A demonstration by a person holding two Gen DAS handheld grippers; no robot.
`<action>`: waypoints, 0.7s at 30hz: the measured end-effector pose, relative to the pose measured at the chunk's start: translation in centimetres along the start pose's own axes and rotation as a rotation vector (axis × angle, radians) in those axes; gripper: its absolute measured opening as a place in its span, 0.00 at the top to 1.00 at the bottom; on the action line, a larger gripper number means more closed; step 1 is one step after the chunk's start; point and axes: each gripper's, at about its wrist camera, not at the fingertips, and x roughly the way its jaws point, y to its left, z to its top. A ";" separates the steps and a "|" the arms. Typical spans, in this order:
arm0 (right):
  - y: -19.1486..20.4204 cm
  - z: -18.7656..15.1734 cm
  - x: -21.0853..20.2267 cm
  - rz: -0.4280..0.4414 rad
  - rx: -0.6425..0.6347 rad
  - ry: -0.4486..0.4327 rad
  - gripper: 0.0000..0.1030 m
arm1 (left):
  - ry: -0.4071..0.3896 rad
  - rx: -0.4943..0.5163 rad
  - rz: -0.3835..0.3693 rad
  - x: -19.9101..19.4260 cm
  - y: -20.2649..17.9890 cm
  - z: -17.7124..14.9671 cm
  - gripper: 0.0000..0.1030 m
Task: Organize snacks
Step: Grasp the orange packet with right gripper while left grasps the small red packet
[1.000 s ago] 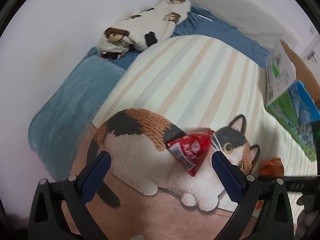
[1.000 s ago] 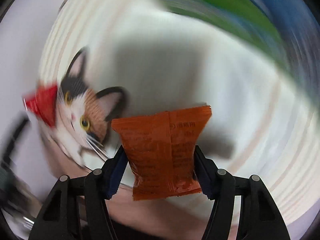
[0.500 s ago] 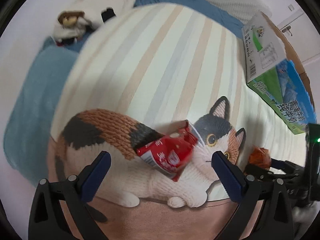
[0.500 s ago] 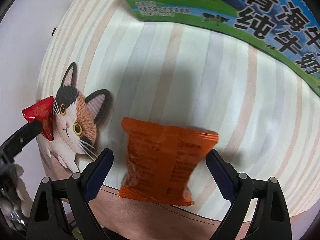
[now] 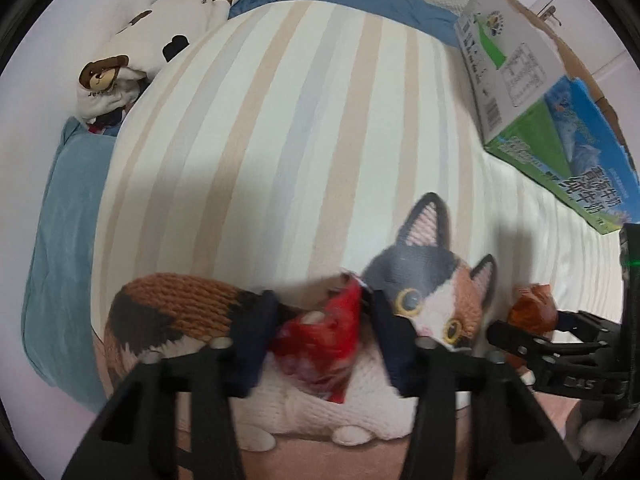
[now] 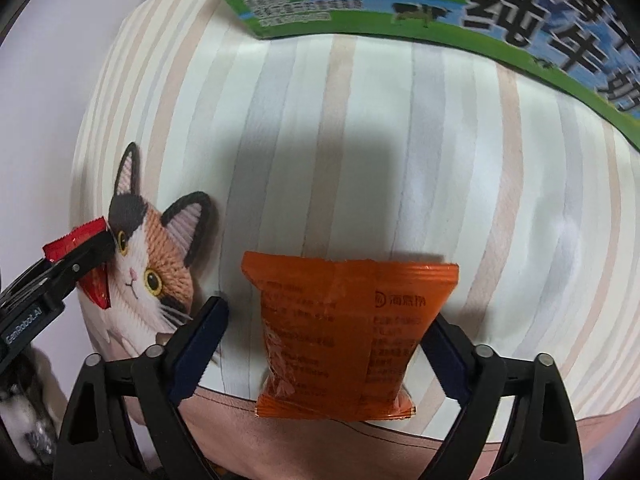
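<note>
A red snack packet [image 5: 324, 338] lies on the striped blanket with a cat print. My left gripper [image 5: 322, 340] has its jaws closed in on the packet's two sides and grips it. It also shows at the left edge of the right wrist view [image 6: 86, 256]. An orange snack packet [image 6: 340, 332] lies flat on the blanket. My right gripper [image 6: 326, 328] is open around it, the left finger clear of it, the right finger close to its edge. The orange packet also shows in the left wrist view [image 5: 534, 312].
A green and blue milk carton box [image 5: 532, 116] stands at the right on the blanket [image 5: 304, 128]; it fills the top of the right wrist view [image 6: 440, 4]. A teddy-print pillow [image 5: 160, 28] and a blue sheet [image 5: 60, 220] lie beyond.
My left gripper has closed from wide open onto the red packet. My right gripper opened half a second ago, set the orange packet down, and has narrowed slightly around it.
</note>
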 end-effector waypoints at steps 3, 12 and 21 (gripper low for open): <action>-1.2 -1.3 -0.2 -0.005 0.014 -0.034 0.37 | -0.006 -0.012 -0.009 -0.3 -1.0 -0.8 0.63; -8.0 -5.1 -3.6 -0.042 0.061 -0.073 0.44 | 0.011 0.041 -0.079 0.5 -9.1 -4.7 0.63; -13.0 -7.3 -4.7 -0.092 0.109 -0.046 0.24 | 0.023 0.160 -0.011 2.1 -13.9 -6.5 0.62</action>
